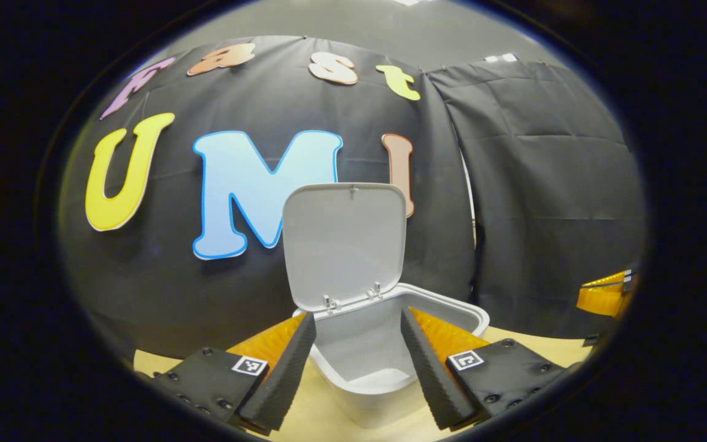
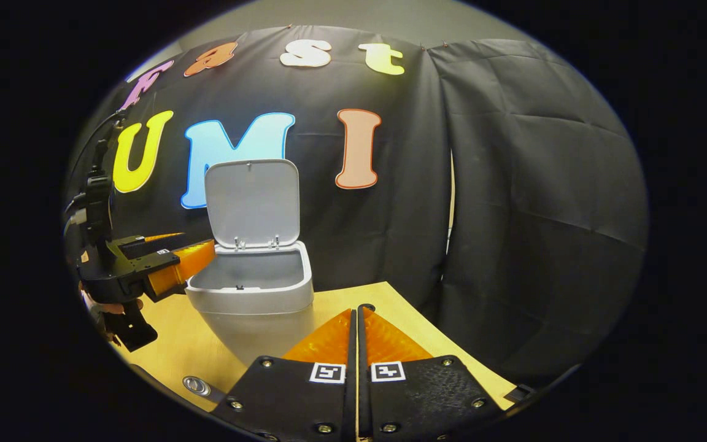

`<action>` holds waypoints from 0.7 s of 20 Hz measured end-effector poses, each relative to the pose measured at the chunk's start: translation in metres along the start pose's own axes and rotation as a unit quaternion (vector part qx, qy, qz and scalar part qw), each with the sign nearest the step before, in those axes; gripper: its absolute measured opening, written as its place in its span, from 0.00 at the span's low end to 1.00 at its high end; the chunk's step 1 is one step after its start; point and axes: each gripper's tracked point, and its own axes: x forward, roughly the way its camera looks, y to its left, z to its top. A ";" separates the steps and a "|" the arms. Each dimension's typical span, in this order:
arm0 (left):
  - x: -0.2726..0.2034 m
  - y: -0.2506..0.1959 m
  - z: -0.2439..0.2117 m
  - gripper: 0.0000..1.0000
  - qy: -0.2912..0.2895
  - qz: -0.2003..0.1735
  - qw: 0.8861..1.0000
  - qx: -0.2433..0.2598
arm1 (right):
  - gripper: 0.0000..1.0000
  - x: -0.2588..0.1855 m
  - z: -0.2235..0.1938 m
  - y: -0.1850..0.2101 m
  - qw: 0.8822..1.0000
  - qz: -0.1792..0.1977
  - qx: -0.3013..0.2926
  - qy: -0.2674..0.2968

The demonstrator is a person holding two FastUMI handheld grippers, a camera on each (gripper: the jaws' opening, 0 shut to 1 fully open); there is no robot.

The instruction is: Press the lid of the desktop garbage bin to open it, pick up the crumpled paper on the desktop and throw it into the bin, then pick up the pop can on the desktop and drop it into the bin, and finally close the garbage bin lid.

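Left gripper sits nearest in the left gripper view, jaws spread wide with nothing between them, held just above the near rim of the garbage bin. Bin is pale grey, standing on the light wood desktop. Its lid is up, hinged at the far edge and standing close to vertical against the black cloth wall. Inside of the bin, as far as it can be seen past the fingers, shows bare grey walls and floor; the very bottom is partly hidden, so contents cannot be confirmed. Far right in that view, an orange and black part of the other gripper pokes in at the edge. Right gripper in the right gripper view has its jaws closed together, a thin slit between them and nothing clamped; it hangs over the near right part of the desktop, well apart from the bin. From there the bin is to the left and farther off, lid raised, with the left gripper at the bin's left rim and a hand partly visible under it.
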 end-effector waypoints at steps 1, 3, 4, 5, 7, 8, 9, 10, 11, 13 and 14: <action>-0.002 0.003 -0.001 0.91 0.001 0.003 1.000 0.000 | 0.01 0.001 0.000 0.004 1.000 0.004 0.000 0.001; -0.007 0.011 0.000 0.90 0.002 0.011 1.000 0.003 | 0.01 0.002 -0.002 0.015 1.000 0.016 0.000 0.003; -0.010 0.017 0.000 0.90 0.001 0.016 1.000 0.003 | 0.01 0.002 -0.004 0.023 1.000 0.024 0.001 0.004; -0.015 0.023 0.000 0.90 0.001 0.022 1.000 0.003 | 0.01 0.002 -0.006 0.031 0.999 0.033 0.001 0.006; -0.026 0.039 -0.001 0.96 0.005 0.038 0.999 0.004 | 0.01 0.002 -0.012 0.051 0.998 0.056 -0.003 0.012; -0.033 0.049 -0.003 0.90 0.007 0.047 0.999 0.004 | 0.01 0.001 -0.017 0.063 0.997 0.070 -0.006 0.016; -0.039 0.059 -0.003 0.96 0.009 0.058 0.998 0.003 | 0.01 0.001 -0.020 0.073 0.996 0.083 -0.008 0.020; -0.047 0.070 -0.005 0.83 0.011 0.070 0.997 0.002 | 0.01 -0.001 -0.024 0.085 0.995 0.100 -0.009 0.025; -0.056 0.081 -0.007 0.86 0.014 0.082 0.997 0.001 | 0.01 0.000 -0.029 0.095 0.993 0.115 -0.013 0.029; -0.073 0.101 -0.012 0.93 0.019 0.105 0.994 0.000 | 0.01 -0.003 -0.035 0.117 0.989 0.144 -0.021 0.036; -0.082 0.111 -0.013 0.96 0.020 0.116 0.993 -0.003 | 0.01 -0.005 -0.039 0.127 0.987 0.156 -0.024 0.039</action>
